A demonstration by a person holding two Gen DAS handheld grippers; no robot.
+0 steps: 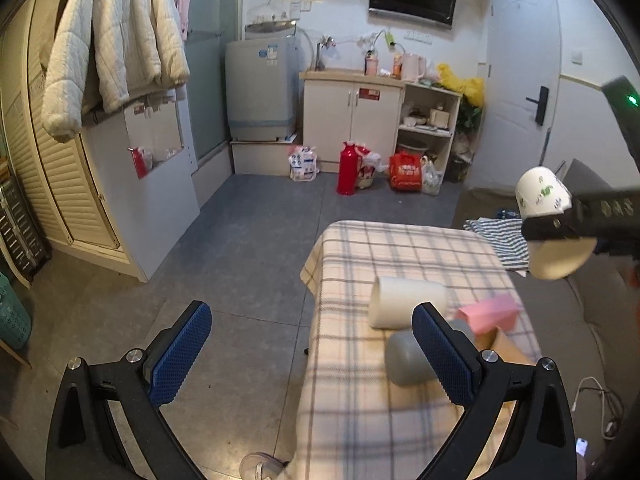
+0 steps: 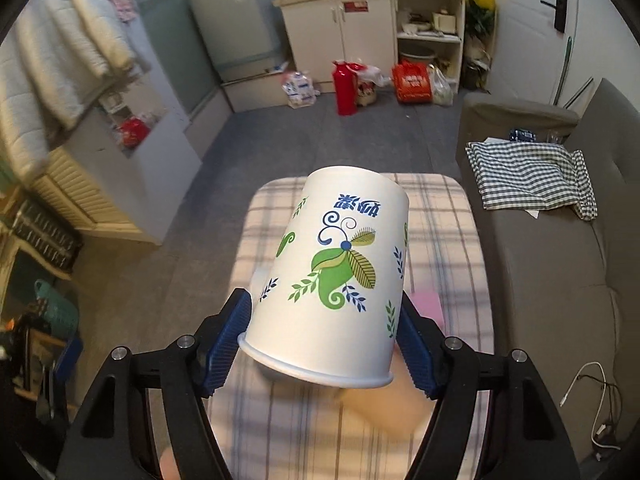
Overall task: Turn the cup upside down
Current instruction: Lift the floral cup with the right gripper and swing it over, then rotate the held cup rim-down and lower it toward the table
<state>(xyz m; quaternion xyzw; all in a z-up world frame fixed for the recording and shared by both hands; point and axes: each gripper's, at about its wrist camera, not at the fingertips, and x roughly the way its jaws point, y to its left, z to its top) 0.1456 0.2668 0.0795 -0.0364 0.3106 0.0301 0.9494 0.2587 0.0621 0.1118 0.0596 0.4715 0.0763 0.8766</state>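
My right gripper [image 2: 324, 344] is shut on a white paper cup [image 2: 336, 276] with green and blue leaf print. The cup is held in the air above the plaid-covered table [image 2: 440, 216], tilted with its bottom up and away and its rim toward me. The same cup [image 1: 542, 196] and the right gripper [image 1: 560, 222] show at the right of the left wrist view. My left gripper [image 1: 312, 356] is open and empty, low by the table's [image 1: 360, 400] left edge.
On the table lie a white cup [image 1: 404, 302] on its side, a grey cup [image 1: 416, 356], a pink box [image 1: 490, 312] and a brown box [image 1: 506, 346]. A grey sofa [image 2: 560, 280] with a checked cloth [image 2: 528, 172] stands to the right. A cabinet [image 1: 352, 120] and red flask [image 1: 346, 168] are far back.
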